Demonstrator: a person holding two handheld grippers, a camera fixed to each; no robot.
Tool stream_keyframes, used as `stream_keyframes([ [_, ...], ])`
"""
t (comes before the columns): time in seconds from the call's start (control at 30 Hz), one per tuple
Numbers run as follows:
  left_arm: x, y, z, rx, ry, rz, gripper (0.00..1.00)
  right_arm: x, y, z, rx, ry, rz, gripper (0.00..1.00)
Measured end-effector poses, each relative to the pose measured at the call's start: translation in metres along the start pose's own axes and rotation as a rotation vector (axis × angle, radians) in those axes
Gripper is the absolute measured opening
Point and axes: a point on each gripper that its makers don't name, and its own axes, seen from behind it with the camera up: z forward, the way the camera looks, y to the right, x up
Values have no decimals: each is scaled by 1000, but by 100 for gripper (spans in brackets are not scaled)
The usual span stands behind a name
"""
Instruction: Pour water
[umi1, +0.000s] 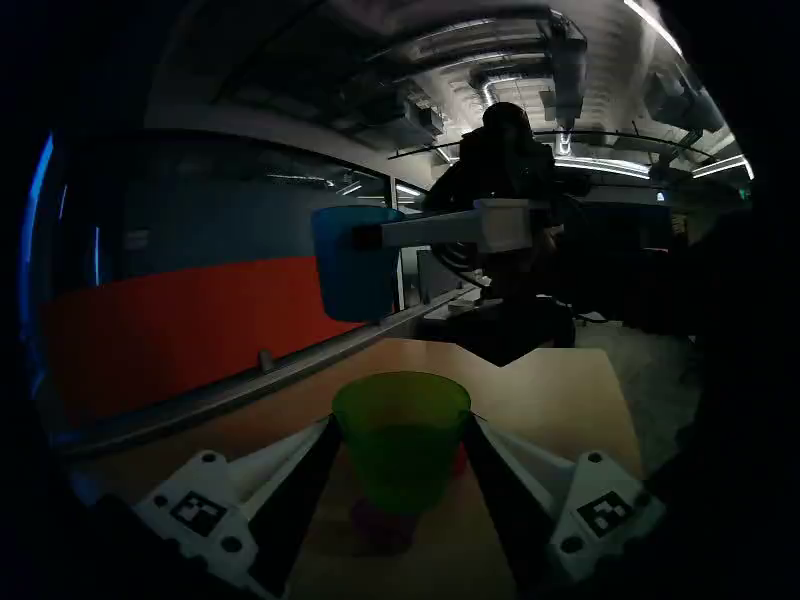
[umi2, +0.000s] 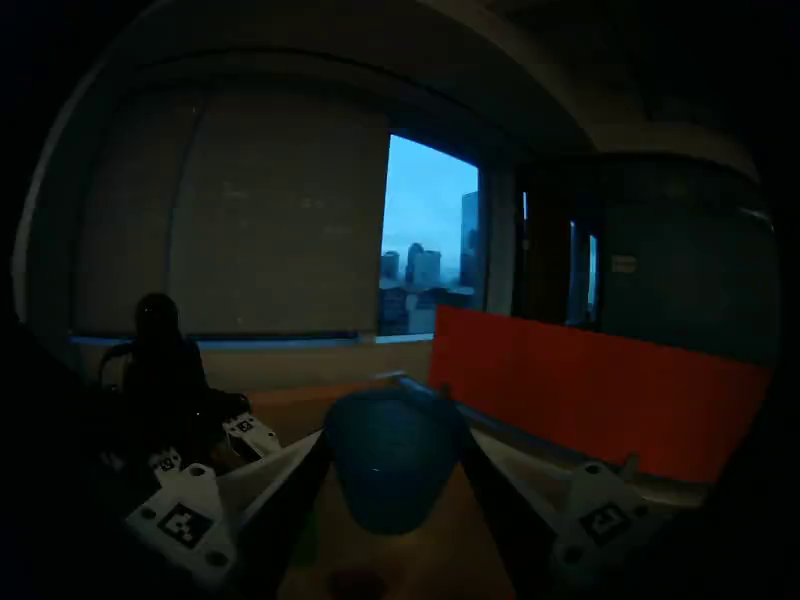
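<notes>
Now left tool (umi1: 402, 432) clamps green cup (umi1: 402, 455); right tool (umi2: 395, 442) holds blue cup (umi1: 350, 265) higher.

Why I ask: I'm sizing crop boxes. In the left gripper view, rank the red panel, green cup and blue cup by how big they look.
1. red panel
2. green cup
3. blue cup
The green cup is nearest the camera, so the two cups' true sizes may well match.
</notes>
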Motion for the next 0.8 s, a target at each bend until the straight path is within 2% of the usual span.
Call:
stream_keyframes([
  [0.17, 3, -5, -2, 16, 10, -16, 85, -3, 3, -3, -12, -12, -7, 96],
  [0.57, 0, -26, -11, 87, 8, -35, 85, -12, 19, -16, -59, -30, -15, 96],
  [0.8, -11, -37, -16, 123, -22, -42, 85, -21, 28, -29, -85, -46, -10, 96],
])
